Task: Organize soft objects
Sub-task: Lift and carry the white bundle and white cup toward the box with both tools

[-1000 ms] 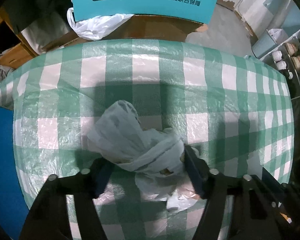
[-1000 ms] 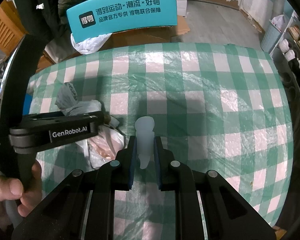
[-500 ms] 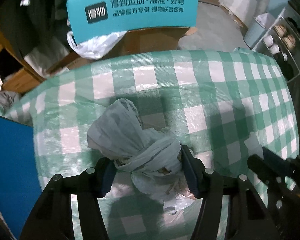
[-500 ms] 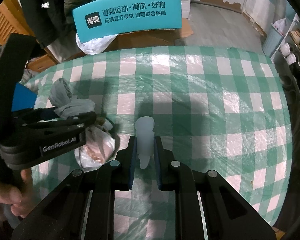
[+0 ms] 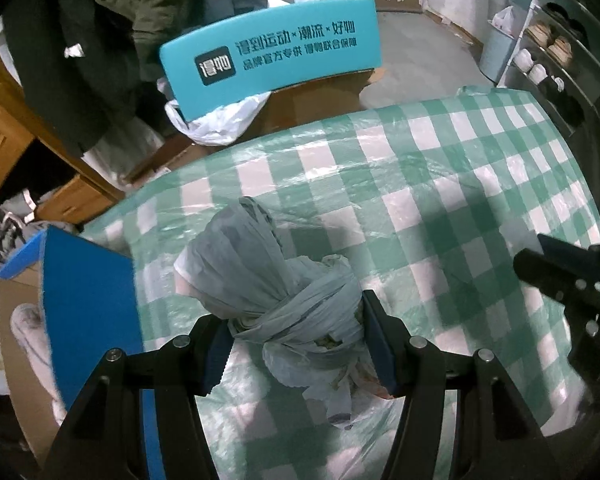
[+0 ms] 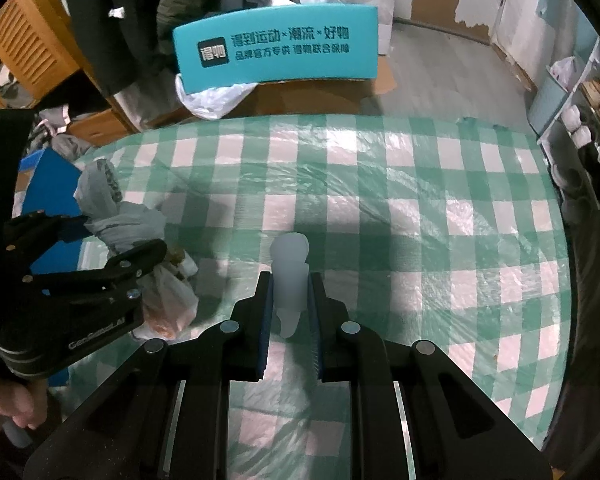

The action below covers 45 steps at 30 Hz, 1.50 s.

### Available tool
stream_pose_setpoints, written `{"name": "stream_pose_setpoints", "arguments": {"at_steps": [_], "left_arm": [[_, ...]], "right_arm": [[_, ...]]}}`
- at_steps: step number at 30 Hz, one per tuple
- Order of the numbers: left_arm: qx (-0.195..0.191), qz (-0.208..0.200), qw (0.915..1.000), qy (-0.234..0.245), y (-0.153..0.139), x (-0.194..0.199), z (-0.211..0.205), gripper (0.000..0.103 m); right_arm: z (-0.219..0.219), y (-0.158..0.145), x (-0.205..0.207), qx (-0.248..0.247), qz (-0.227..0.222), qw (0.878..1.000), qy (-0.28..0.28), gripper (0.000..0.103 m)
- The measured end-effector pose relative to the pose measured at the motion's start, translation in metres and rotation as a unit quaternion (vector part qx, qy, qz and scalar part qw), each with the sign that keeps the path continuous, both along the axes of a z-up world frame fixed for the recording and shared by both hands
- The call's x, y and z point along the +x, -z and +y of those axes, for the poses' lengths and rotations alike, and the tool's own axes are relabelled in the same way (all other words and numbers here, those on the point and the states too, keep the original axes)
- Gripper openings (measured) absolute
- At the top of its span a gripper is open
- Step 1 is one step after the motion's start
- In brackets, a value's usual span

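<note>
A knotted grey-white plastic bag [image 5: 260,280] with brownish contents hangs over the green-checked table [image 5: 440,184]. My left gripper [image 5: 296,320] is shut on its knot, with the pads pressing from both sides. The right wrist view shows the same bag [image 6: 132,220] in the left gripper [image 6: 120,234], near the table's left edge. My right gripper [image 6: 290,292] is shut on a small translucent white plastic piece [image 6: 289,256] above the middle of the cloth. A hand [image 6: 4,412] grips the left gripper's handle.
An upright blue panel [image 5: 88,304] of a box stands against the table's left edge, with a cardboard box [image 5: 24,360] beside it. Beyond the far edge are a teal lettered box [image 5: 276,56] and a white bag [image 5: 216,120]. A shelf with cups [image 6: 580,132] stands at the right.
The left gripper has risen with the bag and carried it left, toward the blue panel at the table's edge. The right gripper rose slightly, still holding the white piece.
</note>
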<state>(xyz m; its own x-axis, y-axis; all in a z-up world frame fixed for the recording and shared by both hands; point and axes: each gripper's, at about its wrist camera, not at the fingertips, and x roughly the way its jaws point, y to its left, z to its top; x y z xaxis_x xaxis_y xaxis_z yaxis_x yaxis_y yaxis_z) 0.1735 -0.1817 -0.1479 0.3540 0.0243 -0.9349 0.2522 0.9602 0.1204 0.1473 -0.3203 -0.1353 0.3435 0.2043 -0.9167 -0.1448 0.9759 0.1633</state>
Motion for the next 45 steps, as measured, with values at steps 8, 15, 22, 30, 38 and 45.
{"name": "stream_pose_setpoints", "arguments": {"at_steps": [8, 15, 22, 30, 38, 45], "left_arm": [[0.008, -0.025, 0.9996, 0.005, -0.026, -0.019, 0.015, 0.061], [0.019, -0.055, 0.9983, 0.011, -0.049, -0.043, 0.029, 0.061], [0.016, -0.072, 0.9972, 0.011, -0.064, -0.062, 0.041, 0.061], [0.021, -0.085, 0.9962, -0.002, -0.077, -0.081, 0.063, 0.061], [0.022, -0.102, 0.9944, -0.015, -0.094, -0.091, 0.083, 0.061], [0.015, -0.112, 0.9934, -0.019, -0.107, -0.096, 0.096, 0.061]], "right_arm": [[0.008, -0.02, -0.016, -0.005, -0.016, 1.0, -0.014, 0.015], [0.019, -0.039, -0.032, -0.009, -0.033, 0.999, -0.033, 0.015], [0.03, -0.055, -0.045, -0.017, -0.046, 0.997, -0.052, 0.015], [0.041, -0.066, -0.051, -0.013, -0.059, 0.996, -0.062, 0.015], [0.063, -0.082, -0.059, -0.005, -0.073, 0.994, -0.086, 0.015], [0.084, -0.088, -0.062, 0.0, -0.077, 0.991, -0.105, 0.015]]}}
